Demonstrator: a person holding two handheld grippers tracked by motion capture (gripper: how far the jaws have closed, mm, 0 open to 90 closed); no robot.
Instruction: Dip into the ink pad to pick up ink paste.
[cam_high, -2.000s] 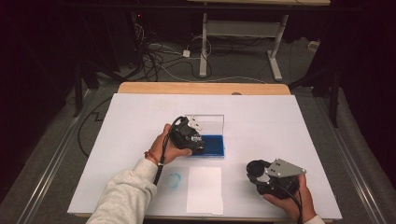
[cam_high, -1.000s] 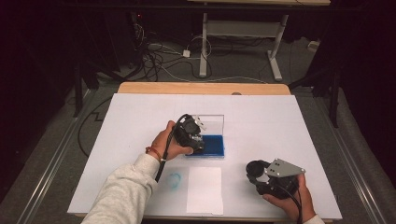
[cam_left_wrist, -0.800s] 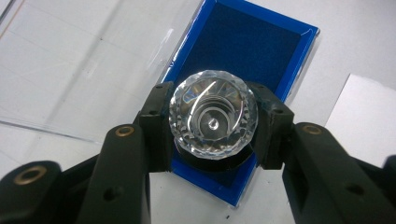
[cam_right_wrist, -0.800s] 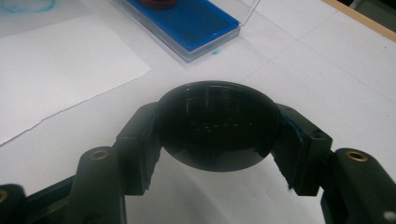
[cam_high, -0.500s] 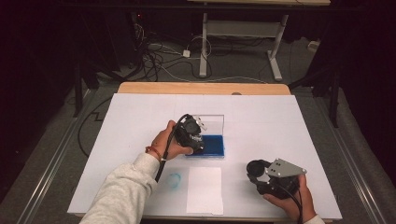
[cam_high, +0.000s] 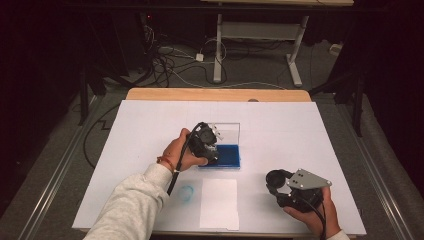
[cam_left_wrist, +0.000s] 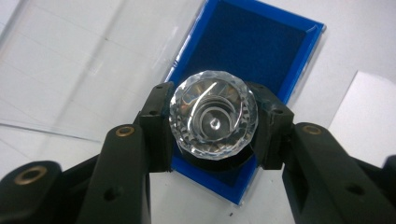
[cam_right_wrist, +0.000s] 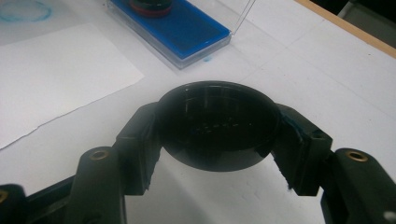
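Stamp: round, with a faceted clear crystal-like top and a dark base, upright, clamped at its sides between two black jaws. Its base sits on the blue ink pad, at the pad's near end in the left gripper view.

Ink pad: flat rectangular blue tray with a clear hinged lid standing open at the far side, lying mid-table on white paper.

Black cap: round, shallow, glossy, open side toward the camera, clamped at its rim between the other pair of jaws, near the table's front right, well apart from the pad.
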